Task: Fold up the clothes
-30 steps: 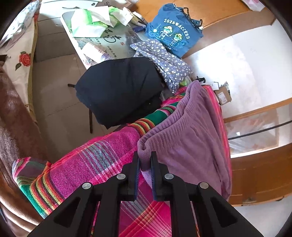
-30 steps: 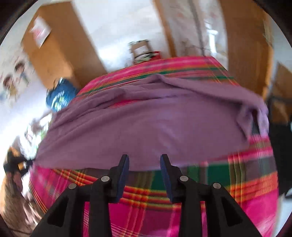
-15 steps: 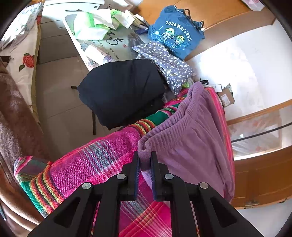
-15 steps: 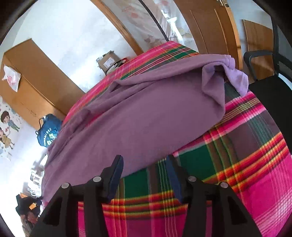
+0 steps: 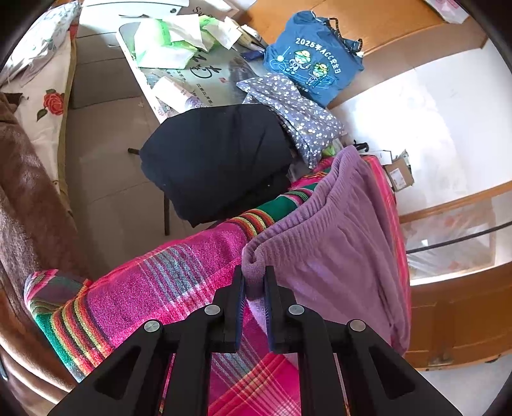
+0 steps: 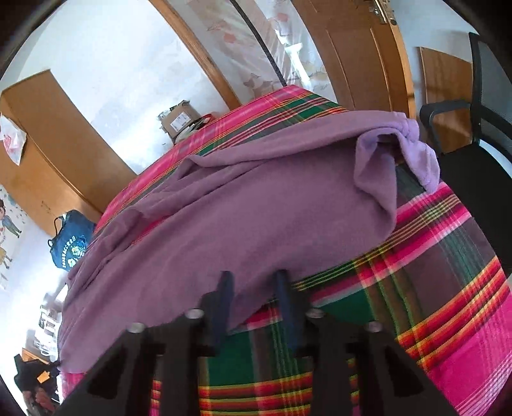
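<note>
On the pink, green and orange plaid blanket point(image 6: 448, 272) you have one purple fleece garment point(image 6: 256, 217) spread flat, its long edge running across the surface. One far corner of it is turned over on itself, showing a paler lining.

Left gripper point(image 5: 254, 272): your two black fingers are clenched on a bunched corner of the purple fleece garment point(image 5: 336, 243). The fabric fills the narrow gap between the pads and rises just above the fingertips.

Right gripper point(image 6: 254, 278): your jaws are closing at this moment. The near hem of the garment lies between the two fingers. The view is motion-blurred, and you cannot tell whether the pads already press on the cloth.

Count of other items in the left wrist view:
- One folded black garment point(image 5: 217, 160), lying beyond the blanket edge.
- One folded blue-grey cloth with small white dots point(image 5: 294, 112), touching the black garment on its far side.
- One blue bag with printed cartoon figures point(image 5: 313, 54), against a wooden cabinet point(image 5: 384, 25).
- One low table point(image 5: 220, 73) carrying loose papers and green-and-white packets.
- One brown cardboard box point(image 5: 398, 174) on the floor beyond the blanket.

In the right wrist view, one black office chair point(image 6: 473, 153) stands just beside the blanket's right edge.
</note>
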`<action>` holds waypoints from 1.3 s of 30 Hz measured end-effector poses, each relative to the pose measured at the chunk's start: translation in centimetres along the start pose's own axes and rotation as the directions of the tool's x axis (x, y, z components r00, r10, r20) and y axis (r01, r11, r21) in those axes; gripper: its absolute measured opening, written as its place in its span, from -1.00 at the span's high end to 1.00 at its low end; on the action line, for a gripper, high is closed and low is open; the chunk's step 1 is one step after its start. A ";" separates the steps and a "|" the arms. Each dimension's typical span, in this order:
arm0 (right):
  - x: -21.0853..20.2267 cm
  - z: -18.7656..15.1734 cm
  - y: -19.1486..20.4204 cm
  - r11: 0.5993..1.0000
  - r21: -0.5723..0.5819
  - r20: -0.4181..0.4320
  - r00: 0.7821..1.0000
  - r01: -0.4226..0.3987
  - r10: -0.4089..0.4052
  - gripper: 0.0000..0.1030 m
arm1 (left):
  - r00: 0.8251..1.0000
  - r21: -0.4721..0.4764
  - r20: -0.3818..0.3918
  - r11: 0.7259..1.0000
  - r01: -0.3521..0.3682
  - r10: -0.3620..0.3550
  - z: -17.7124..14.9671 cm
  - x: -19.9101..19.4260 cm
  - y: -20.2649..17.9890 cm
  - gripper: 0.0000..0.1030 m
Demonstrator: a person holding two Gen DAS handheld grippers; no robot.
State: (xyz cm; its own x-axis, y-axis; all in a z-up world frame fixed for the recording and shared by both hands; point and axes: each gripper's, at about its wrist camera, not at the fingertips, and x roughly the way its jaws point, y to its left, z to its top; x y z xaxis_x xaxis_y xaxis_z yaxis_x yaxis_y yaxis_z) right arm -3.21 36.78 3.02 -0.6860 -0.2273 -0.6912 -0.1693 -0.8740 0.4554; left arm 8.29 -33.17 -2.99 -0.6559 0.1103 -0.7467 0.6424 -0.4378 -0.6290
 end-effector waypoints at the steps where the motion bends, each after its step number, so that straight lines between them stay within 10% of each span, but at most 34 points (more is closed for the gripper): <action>1: 0.0 0.0 -0.4 1.000 0.014 -0.001 1.000 -0.009 0.009 0.77 | 1.000 -0.004 0.002 1.000 0.000 0.000 -0.2 -0.1 0.0 0.76; 39: -9.7 -4.0 -2.4 0.997 0.072 0.153 0.988 -0.020 0.009 0.96 | 0.997 -0.039 -0.050 0.998 0.054 -0.056 -0.9 -1.5 1.9 0.80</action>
State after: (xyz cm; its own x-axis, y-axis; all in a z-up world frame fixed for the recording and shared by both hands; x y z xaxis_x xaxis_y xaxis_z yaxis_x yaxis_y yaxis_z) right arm 6.67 39.40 6.41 -0.7875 -0.1668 -0.5934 -0.2061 -0.8360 0.5085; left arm 10.83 -33.33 -3.22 -0.6704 0.1793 -0.7200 0.6207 -0.3963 -0.6766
